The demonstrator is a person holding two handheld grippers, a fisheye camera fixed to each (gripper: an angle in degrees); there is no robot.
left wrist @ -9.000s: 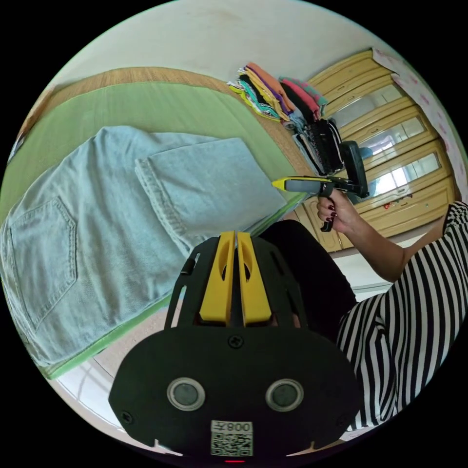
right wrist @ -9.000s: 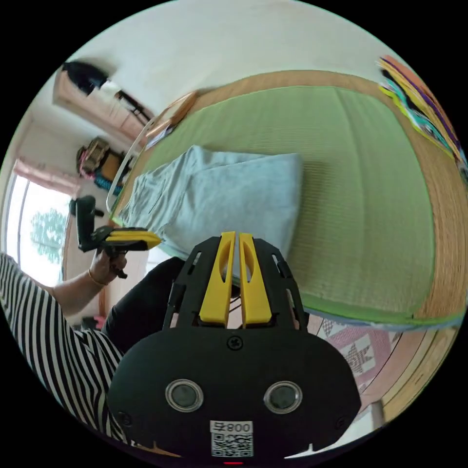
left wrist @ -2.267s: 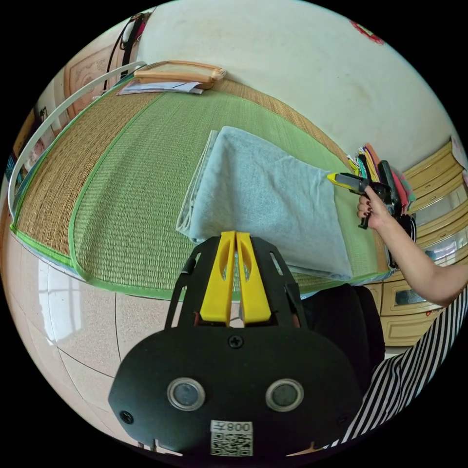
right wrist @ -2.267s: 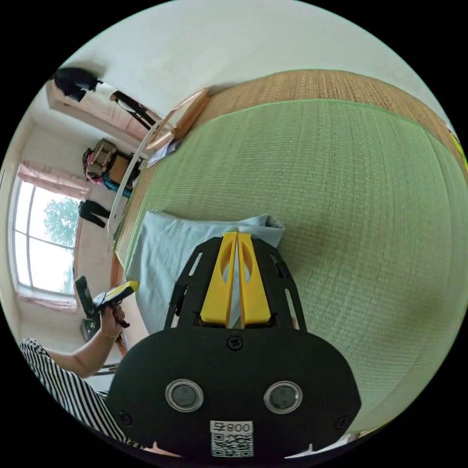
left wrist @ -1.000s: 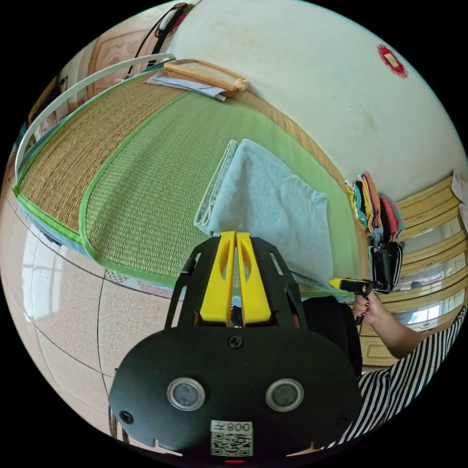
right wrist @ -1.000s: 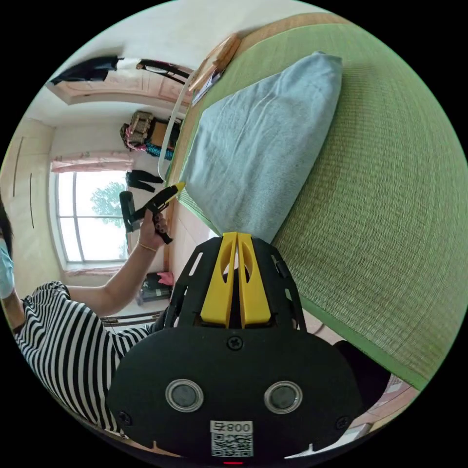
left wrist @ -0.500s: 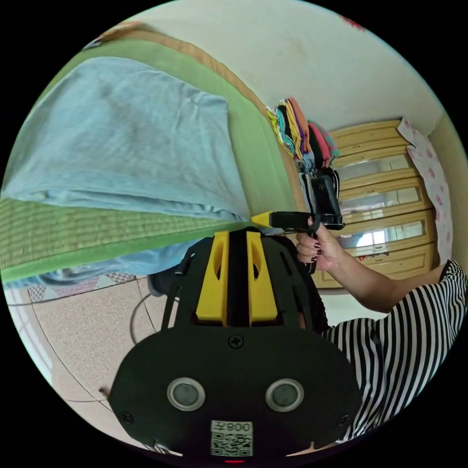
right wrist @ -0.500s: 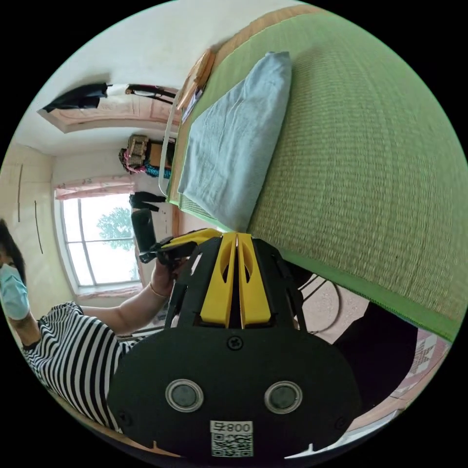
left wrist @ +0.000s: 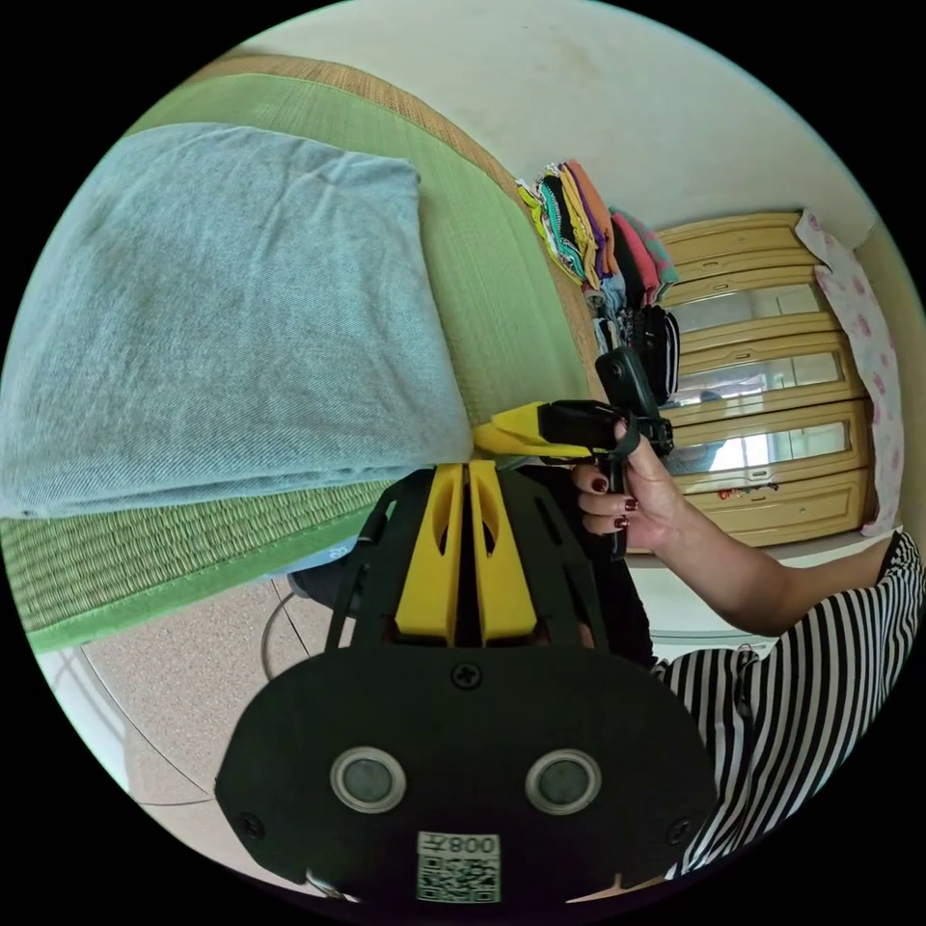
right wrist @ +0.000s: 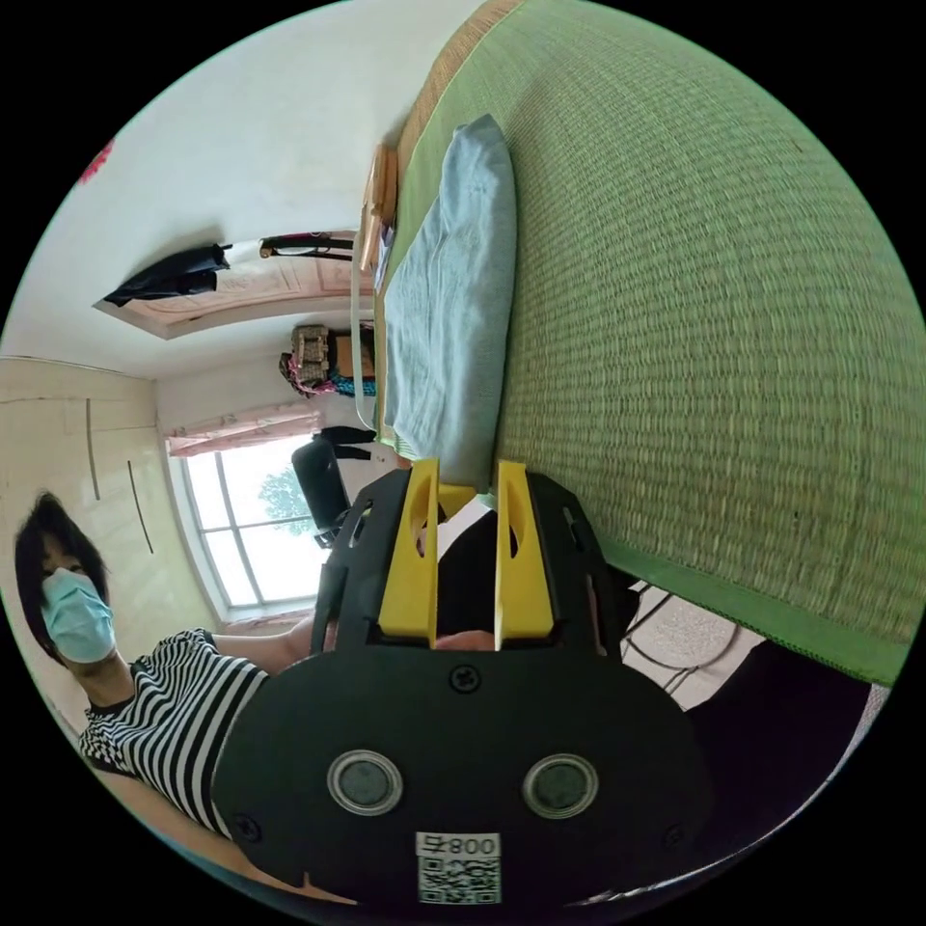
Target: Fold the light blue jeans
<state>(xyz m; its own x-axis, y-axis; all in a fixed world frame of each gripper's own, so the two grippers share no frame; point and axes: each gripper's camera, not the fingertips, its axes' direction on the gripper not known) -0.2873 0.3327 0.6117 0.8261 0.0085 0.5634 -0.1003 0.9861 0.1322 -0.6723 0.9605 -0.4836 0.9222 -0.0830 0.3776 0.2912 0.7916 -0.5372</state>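
Green woven mat carried the light blue jeans, folded into a thick flat packet near the mat's front edge. A stack of folded clothes stood at the mat's far end, well apart from the jeans. Left gripper was clenched on nothing, just off the packet's near corner; right gripper was released, jaws spread at that same corner, gripping nothing.
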